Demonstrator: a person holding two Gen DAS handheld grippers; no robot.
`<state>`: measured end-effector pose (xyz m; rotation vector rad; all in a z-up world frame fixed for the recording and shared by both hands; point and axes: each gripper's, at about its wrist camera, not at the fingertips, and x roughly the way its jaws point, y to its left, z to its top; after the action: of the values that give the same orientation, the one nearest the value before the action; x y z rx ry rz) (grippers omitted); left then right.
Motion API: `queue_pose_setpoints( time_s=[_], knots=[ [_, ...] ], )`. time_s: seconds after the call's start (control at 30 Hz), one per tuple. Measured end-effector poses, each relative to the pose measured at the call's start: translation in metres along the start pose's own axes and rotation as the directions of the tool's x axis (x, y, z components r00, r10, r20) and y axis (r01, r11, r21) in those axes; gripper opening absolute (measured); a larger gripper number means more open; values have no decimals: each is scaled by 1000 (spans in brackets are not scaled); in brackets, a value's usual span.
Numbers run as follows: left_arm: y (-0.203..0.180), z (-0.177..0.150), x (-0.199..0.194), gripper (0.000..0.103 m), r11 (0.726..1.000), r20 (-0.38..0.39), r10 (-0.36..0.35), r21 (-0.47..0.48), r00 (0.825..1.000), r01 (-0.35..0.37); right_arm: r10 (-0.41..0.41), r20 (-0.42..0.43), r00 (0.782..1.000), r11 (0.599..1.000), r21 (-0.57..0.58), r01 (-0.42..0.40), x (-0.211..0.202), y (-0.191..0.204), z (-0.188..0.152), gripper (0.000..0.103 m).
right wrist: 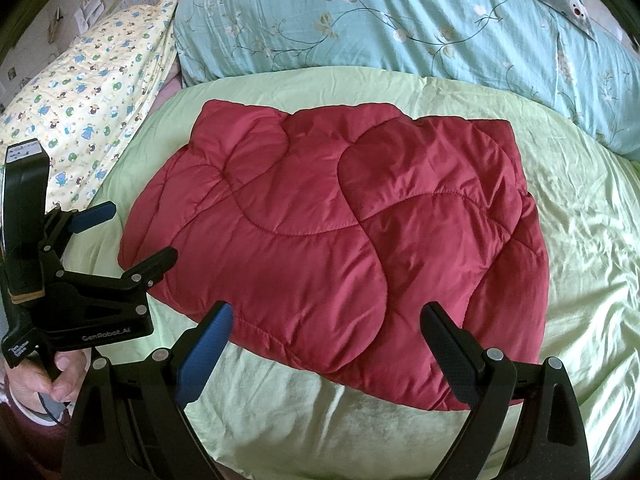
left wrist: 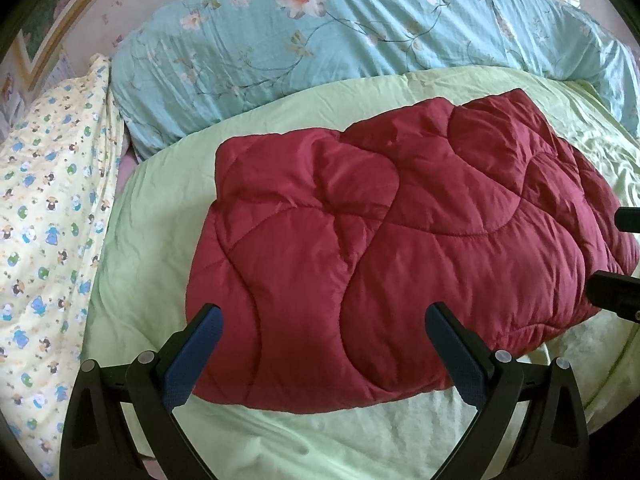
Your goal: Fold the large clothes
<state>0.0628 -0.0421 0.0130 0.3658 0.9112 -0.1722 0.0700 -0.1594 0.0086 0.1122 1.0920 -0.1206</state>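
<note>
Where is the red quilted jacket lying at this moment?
In both wrist views the red quilted jacket lies folded at the middle of the light green bedding, in front of the blue floral duvet.

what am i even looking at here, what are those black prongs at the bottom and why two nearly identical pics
No robot here: a person holds a handheld claw in each hand, and each claw has a wide-angle camera looking out along its two fingers. One picture comes from the left claw, the other from the right claw, so both show the same bed from slightly different spots. The right camera also catches the left claw from the side, with the hand gripping its handle. On the green bedsheet lies a dark red quilted garment, already folded into a rough rectangle. Behind it sit a blue floral duvet and a yellow printed blanket. Both claws are open and hold nothing.
</note>
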Motion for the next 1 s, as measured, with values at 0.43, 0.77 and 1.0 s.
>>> queue_pose_setpoints(
  time_s=[0.43, 0.77, 1.0],
  knots=[
    [1, -1, -1, 102, 1000, 0, -3, -3, 1000, 3, 0, 0, 1000, 1000, 0, 0, 0, 0, 0, 96],
    [3, -1, -2, 102, 1000, 0, -3, -6, 1000, 3, 0, -1, 1000, 1000, 0, 0, -1, 1, 0, 96],
    [3, -1, -2, 102, 1000, -2, -5, -9, 1000, 5, 0, -1, 1000, 1000, 2, 0, -2, 2, 1, 96]
  ],
)
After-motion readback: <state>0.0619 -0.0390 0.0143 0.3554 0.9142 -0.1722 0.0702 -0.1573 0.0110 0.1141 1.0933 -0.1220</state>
